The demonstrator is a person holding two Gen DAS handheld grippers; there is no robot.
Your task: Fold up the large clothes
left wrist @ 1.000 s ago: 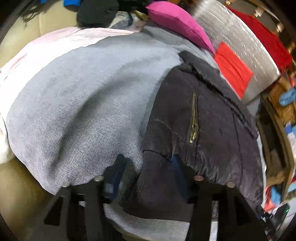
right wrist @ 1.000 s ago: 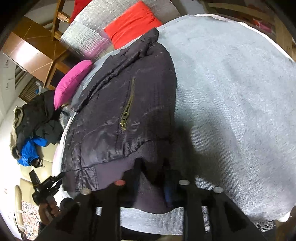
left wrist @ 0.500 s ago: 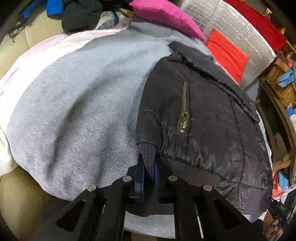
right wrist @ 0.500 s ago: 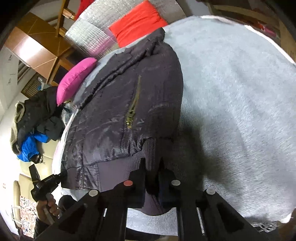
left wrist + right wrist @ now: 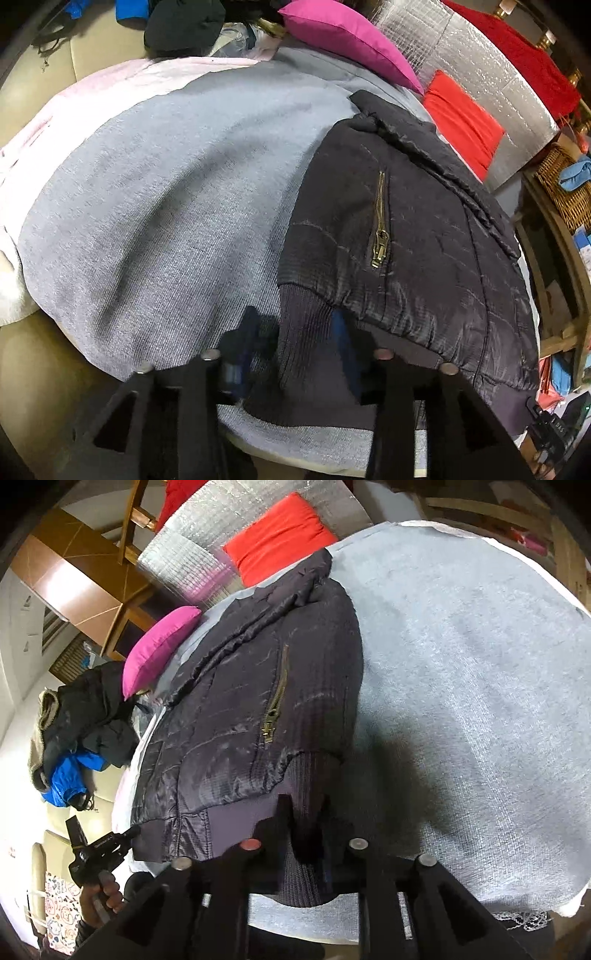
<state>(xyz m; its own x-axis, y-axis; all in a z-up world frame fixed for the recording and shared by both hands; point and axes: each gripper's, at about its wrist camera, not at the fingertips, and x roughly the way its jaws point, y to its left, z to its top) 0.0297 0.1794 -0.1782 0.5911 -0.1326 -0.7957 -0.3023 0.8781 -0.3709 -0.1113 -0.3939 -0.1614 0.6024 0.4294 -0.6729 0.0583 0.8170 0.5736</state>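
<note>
Jacket (image 5: 424,236) folded flat on grey blanket (image 5: 166,206). My 2 grippers, left (image 5: 297,338) and right (image 5: 308,829), have just been opening, ribbed hem (image 5: 306,775) loose between both jaws.

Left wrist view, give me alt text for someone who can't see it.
A dark quilted jacket lies on a grey blanket, and the left gripper has just been opening around its ribbed cuff. A pink cushion and a red cushion lie beyond.
</note>
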